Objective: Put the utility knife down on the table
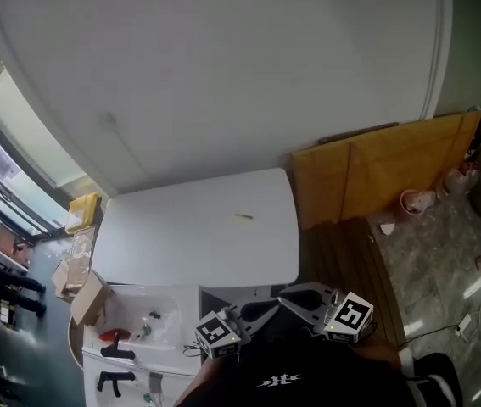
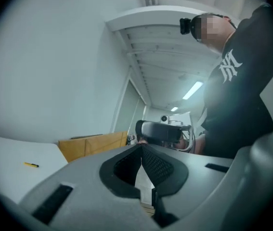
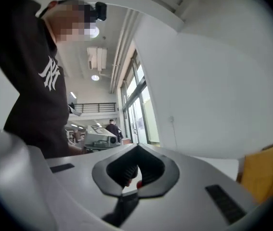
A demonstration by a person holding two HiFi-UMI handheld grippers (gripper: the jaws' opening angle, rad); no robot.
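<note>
The utility knife [image 1: 243, 217] is a small yellow tool that lies alone on the white table [image 1: 164, 236], past its middle. In the left gripper view the knife [image 2: 31, 165] shows far off at the left on the tabletop. Both grippers are held low, close to the person's body, well short of the knife. My left gripper [image 1: 265, 309] [image 2: 141, 147] is shut, tips touching, with nothing between them. My right gripper [image 1: 284, 295] [image 3: 137, 149] is likewise shut and empty, pointing back toward the left one.
A cardboard sheet [image 1: 384, 168] leans against the wall right of the table. Below the table's near left corner stands a white tray [image 1: 165, 299] holding a red object [image 1: 113, 336]. A black tool [image 1: 114, 381] and a small cardboard box [image 1: 87, 299] lie nearby.
</note>
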